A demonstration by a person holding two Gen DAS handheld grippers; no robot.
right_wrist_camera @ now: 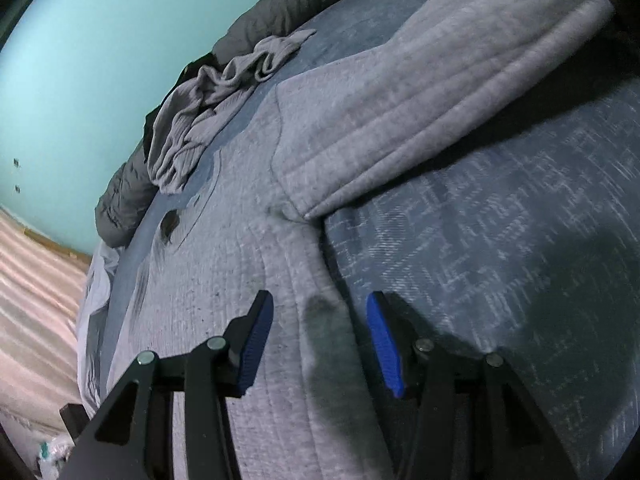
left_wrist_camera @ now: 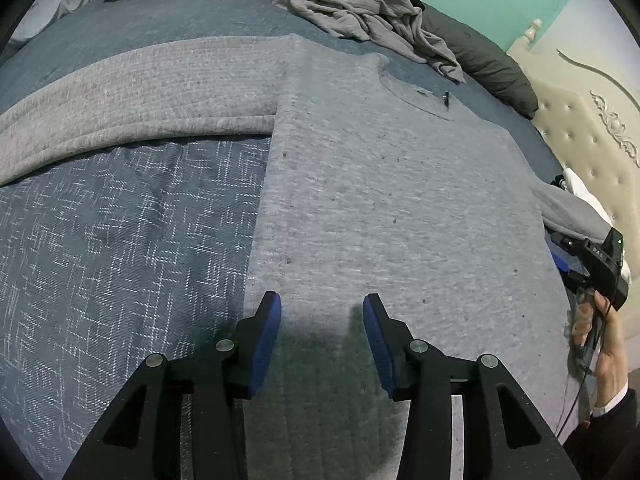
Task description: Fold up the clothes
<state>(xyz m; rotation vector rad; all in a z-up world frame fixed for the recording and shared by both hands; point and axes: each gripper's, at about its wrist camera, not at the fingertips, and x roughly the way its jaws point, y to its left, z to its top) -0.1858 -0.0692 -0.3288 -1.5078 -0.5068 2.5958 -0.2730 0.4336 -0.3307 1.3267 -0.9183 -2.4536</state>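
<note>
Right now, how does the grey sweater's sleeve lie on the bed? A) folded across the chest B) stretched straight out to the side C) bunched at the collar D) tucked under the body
B: the sleeve runs flat outward from the grey sweater across the blue bedspread.

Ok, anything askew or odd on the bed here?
The grey sweater lies flat and tidy. Oddities: dark lint specks across it, and a crumpled grey garment heaped by the dark pillows.
</note>
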